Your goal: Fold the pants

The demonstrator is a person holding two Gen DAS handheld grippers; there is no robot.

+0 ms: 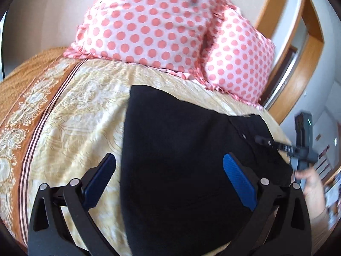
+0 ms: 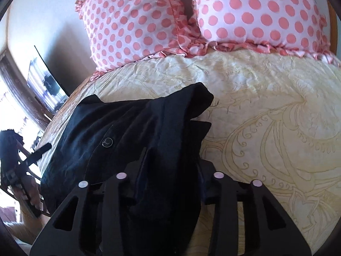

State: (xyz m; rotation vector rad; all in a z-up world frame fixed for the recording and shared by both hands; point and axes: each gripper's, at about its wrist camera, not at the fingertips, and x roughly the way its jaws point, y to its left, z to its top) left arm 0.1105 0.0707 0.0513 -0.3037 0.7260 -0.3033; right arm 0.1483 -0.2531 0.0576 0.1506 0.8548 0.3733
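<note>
Pants (image 1: pixel 183 160), black and partly folded, lie on the yellow patterned bed (image 1: pixel 85 111), just short of the two polka-dot pillows (image 1: pixel 149 21). Left gripper (image 1: pixel 169 173) hovers over them, blue fingers spread wide with nothing between. Right gripper (image 2: pixel 168 183) looks pinched on a bunched fold of the pants, though the dark cloth hides its fingers.

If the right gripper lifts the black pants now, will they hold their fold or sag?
Probably sag: the black pants bunch and drape in soft ridges where the right gripper pinches them. They look light, lying in loose wrinkles on the bedspread. The open left gripper likely should support the far side.
</note>
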